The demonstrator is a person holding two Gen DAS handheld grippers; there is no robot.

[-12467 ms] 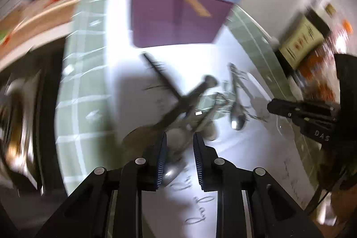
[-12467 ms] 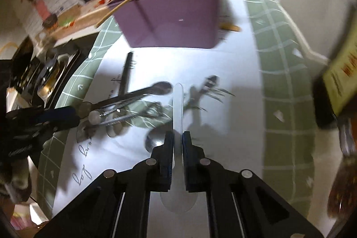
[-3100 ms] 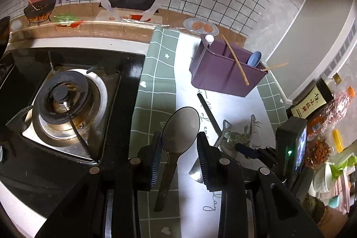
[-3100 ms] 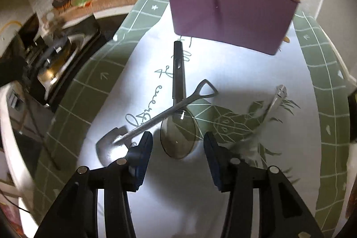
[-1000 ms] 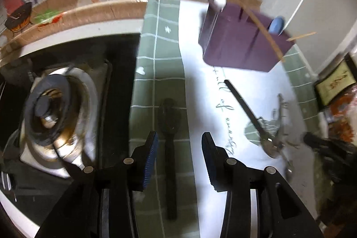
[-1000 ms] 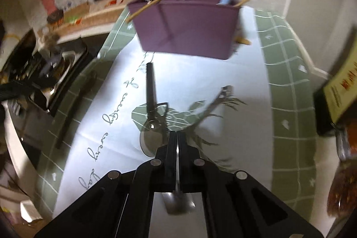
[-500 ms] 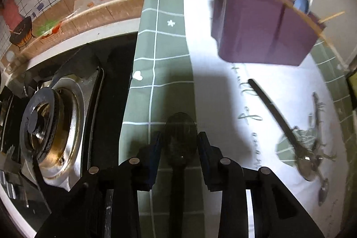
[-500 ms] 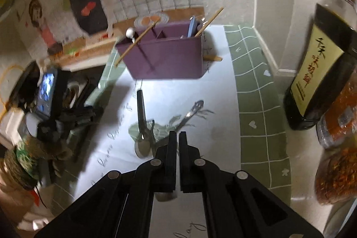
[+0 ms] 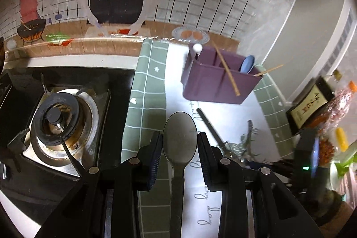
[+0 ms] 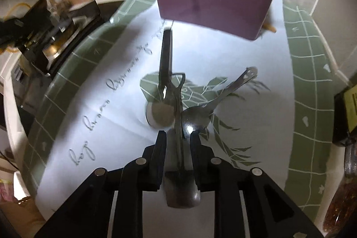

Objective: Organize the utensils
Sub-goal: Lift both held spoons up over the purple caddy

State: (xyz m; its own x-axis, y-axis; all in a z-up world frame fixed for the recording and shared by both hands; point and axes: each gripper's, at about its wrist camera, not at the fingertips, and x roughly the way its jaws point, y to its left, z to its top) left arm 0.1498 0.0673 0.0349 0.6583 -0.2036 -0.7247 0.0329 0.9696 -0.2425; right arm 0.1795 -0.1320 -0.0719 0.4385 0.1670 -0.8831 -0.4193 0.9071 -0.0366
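My left gripper (image 9: pixel 179 144) is shut on a large dark spoon (image 9: pixel 179 135), bowl forward, held above the mat. The purple utensil holder (image 9: pixel 214 81) stands at the back with chopsticks (image 9: pixel 225 68) and a blue spoon (image 9: pixel 247 64) in it. My right gripper (image 10: pixel 178 137) is open and low over the mat, its fingers on either side of a shovel-handled spoon (image 10: pixel 178 108). A black-handled spoon (image 10: pixel 164 73) and a small metal spoon (image 10: pixel 214 102) lie beside it. The holder (image 10: pixel 212 1) stands beyond them.
A gas stove (image 9: pixel 58 119) sits left of the green checked mat (image 9: pixel 147 90). A soy sauce bottle (image 9: pixel 310 104) and snack jars (image 9: pixel 339 102) stand at the right. A wall (image 9: pixel 312 15) runs behind the holder.
My left gripper has lifted the dark spoon off the mat. My right gripper has dropped low and opened, with the shovel-handled spoon between its fingers.
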